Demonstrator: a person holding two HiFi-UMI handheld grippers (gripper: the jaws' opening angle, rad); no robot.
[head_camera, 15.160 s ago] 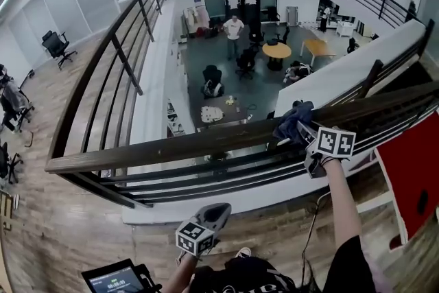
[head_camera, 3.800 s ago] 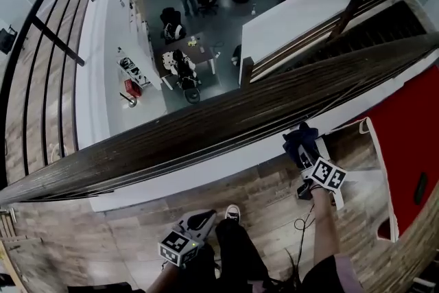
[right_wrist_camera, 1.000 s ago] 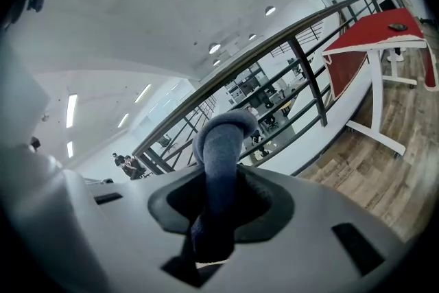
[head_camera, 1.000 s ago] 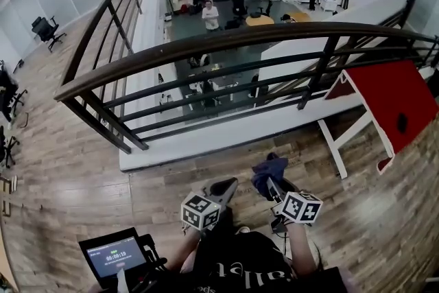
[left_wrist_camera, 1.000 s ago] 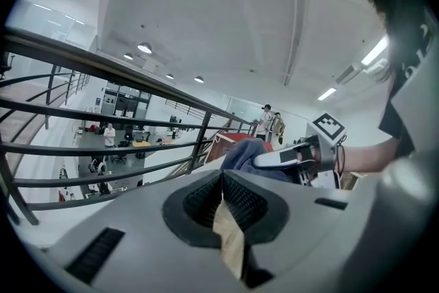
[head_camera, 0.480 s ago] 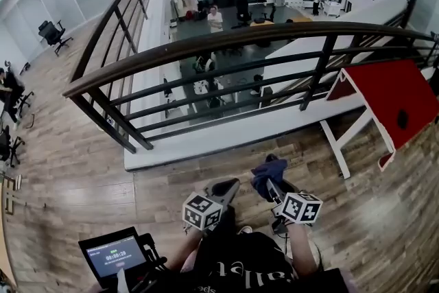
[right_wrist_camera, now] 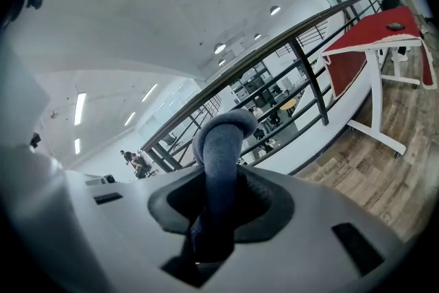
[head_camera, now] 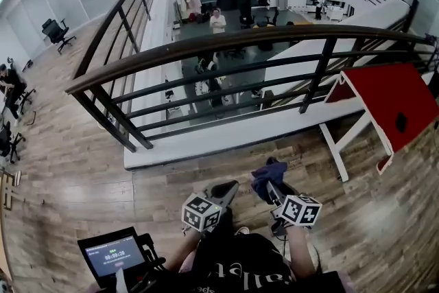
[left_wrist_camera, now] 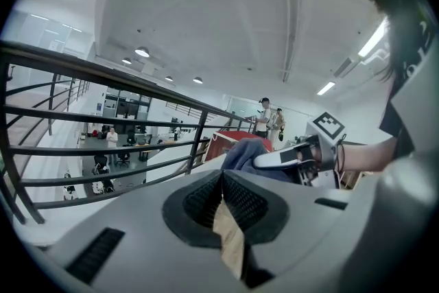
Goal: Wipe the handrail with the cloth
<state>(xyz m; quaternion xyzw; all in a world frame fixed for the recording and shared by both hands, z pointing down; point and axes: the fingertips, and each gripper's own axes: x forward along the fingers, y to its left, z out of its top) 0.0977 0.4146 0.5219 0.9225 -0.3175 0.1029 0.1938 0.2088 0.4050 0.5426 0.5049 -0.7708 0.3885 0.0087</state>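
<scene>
**Cloth is off the rail, looks like the wiping is finished or on pause**

The blue cloth [head_camera: 263, 177] is bunched up and pinched in the right tongs [head_camera: 271, 186]. In the right gripper view a fat fold of it sticks up between the jaws. It's close to the person's body now, low over the floor and well apart from the handrail [head_camera: 240, 42].

A few seconds back that cloth was right up against the rail, and earlier it sat on top of it. Over the last second it has hardly moved. My guess is the pass along this stretch is over, or they're resetting before another one.

The left tongs [head_camera: 227, 188] are pressed together with nothing held, parked just beside the right ones.

The rail is a dark curved wooden bar on black metal posts and bars. The wooden floor [head_camera: 75, 168] runs up to it, and a red worktop [head_camera: 384, 96] stands at right. A tablet [head_camera: 111, 260] sits at bottom left. Past the rail is an open lower level with tables and a few people.
</scene>
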